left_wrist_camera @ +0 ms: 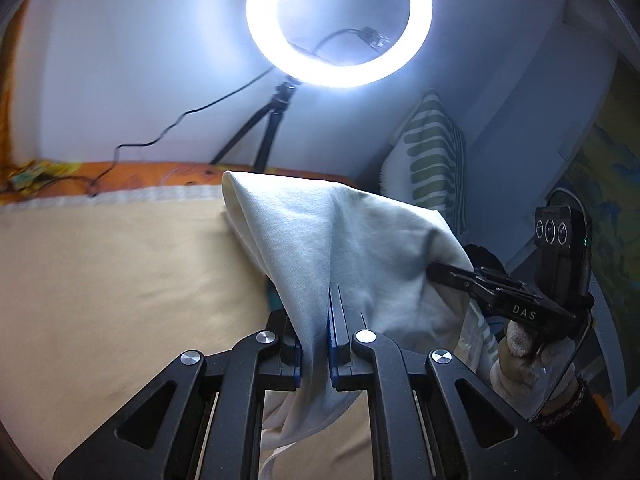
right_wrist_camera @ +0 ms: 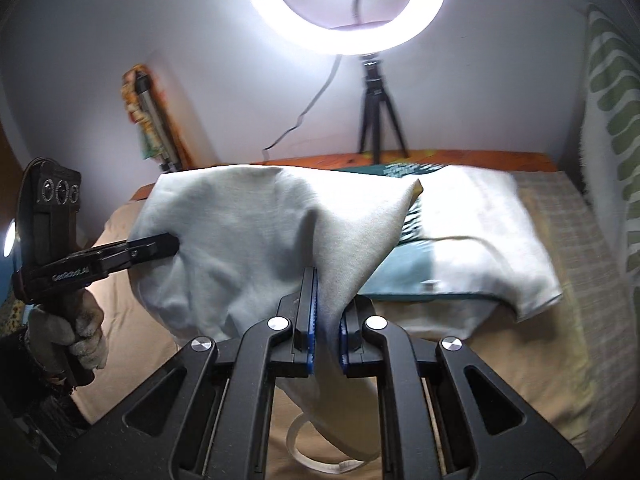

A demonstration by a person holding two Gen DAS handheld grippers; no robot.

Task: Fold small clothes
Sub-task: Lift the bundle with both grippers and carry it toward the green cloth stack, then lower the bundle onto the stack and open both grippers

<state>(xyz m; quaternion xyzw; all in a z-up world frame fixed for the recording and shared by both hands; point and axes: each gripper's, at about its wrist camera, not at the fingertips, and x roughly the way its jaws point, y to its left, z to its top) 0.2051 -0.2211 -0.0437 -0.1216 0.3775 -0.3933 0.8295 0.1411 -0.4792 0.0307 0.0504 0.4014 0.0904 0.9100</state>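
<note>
So both tongs are clamped onto the same white garment (left_wrist_camera: 340,240), which is lifted clear of the beige bedsheet (left_wrist_camera: 100,280) and slung between them like a little hammock. The left gripper (left_wrist_camera: 316,344) has its blue pads pinched on a bunched edge, with cloth trailing down below its jaws, and the right gripper (right_wrist_camera: 326,336) is doing the same on the other side. The cloth's long axis runs pretty much from one tong to the other, sagging in the middle, so neither hand is really "nearer", since each owns an end. My guess is the next move depends on keeping that span taut and laying it down flat on the sheet, short of the folded white and teal pile (right_wrist_camera: 480,232) sitting further back near the ring light (right_wrist_camera: 344,4). Readable text: "DAS" on the side of the right tong in the left view, and what looks like "GenRobot.AI" on the left tong in the right view.
</note>
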